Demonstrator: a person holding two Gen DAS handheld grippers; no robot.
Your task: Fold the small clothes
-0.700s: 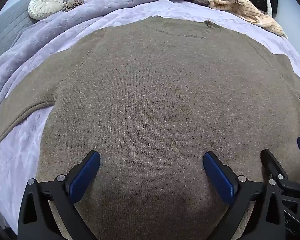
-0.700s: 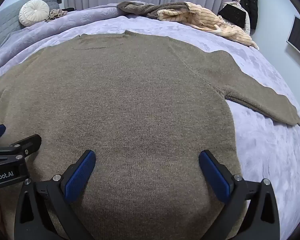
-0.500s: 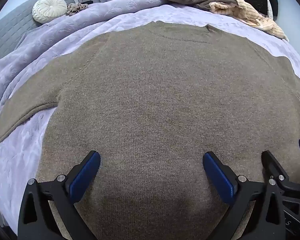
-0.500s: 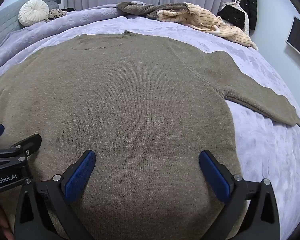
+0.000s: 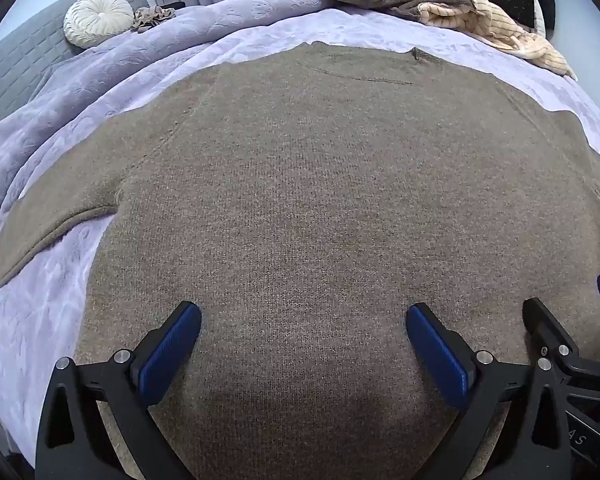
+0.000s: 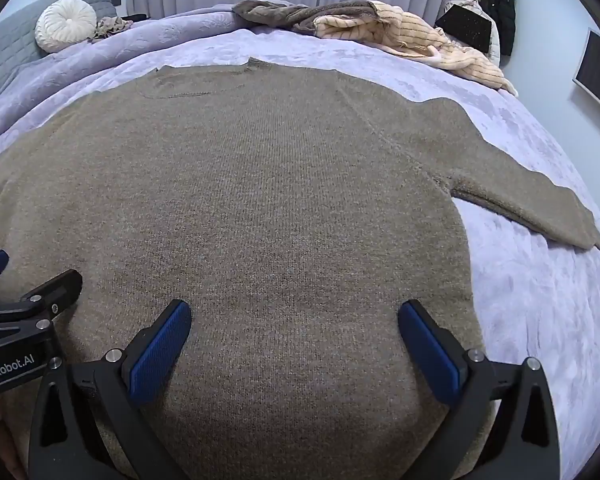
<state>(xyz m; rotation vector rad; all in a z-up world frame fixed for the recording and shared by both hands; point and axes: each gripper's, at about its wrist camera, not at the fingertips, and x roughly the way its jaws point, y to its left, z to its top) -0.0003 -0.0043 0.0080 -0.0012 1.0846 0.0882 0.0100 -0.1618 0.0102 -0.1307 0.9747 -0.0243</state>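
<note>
Brown sweater [image 5: 320, 200] spread flat on the bed [image 6: 540, 300], ready for folding.
Left gripper [image 5: 302, 344] and right gripper [image 6: 294, 340] hover wide and empty above its near hem.

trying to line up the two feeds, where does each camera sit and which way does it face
Left wrist: on the left gripper, jaws open, angled down at the brown sweater; the right gripper's finger shows at right.
Right wrist: on the right gripper, open, angled down likewise; the left gripper shows at left.
Shared: sweater, round cushion, clothes pile.
</note>
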